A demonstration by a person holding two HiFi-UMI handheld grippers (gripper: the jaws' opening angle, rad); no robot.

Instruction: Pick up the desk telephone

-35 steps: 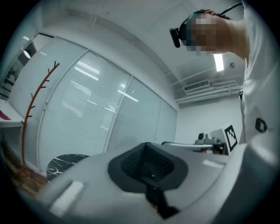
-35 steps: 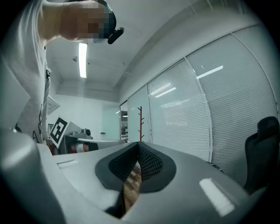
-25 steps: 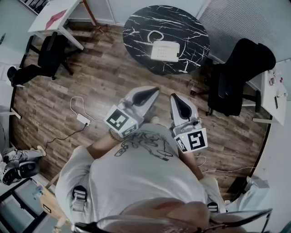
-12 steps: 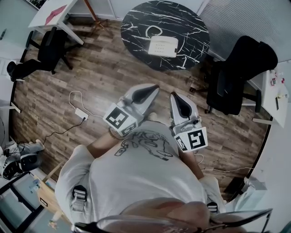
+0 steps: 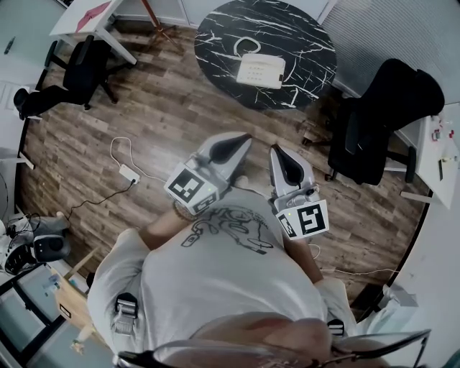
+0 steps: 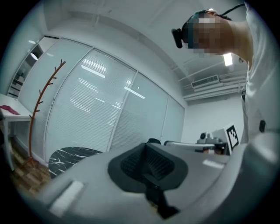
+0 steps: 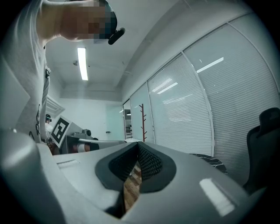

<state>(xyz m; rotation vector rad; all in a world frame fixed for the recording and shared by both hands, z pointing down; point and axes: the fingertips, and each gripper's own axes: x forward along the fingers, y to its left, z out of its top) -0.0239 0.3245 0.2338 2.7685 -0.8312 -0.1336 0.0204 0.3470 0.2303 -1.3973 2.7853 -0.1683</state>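
Note:
A white desk telephone (image 5: 260,70) with a coiled cord lies on a round black marble table (image 5: 309,36) at the top of the head view. My left gripper (image 5: 241,140) is held level in front of the person's chest, shut and empty. Beside it my right gripper (image 5: 276,152) is also shut with nothing in it. Both are well short of the table, over the wooden floor. In the left gripper view the left gripper (image 6: 146,146) shows closed jaws, with the table's edge (image 6: 70,156) low at the left. The right gripper (image 7: 138,146) is closed too in its own view.
A black office chair (image 5: 374,122) stands right of the table. Another black chair (image 5: 79,72) and a white desk (image 5: 93,21) are at the top left. A white power strip with cable (image 5: 129,172) lies on the floor at left. A red coat stand (image 6: 41,100) stands by the glass wall.
The table and telephone have shifted slightly in the head view as the person moved. Both grippers stay shut and keep their place before the chest.

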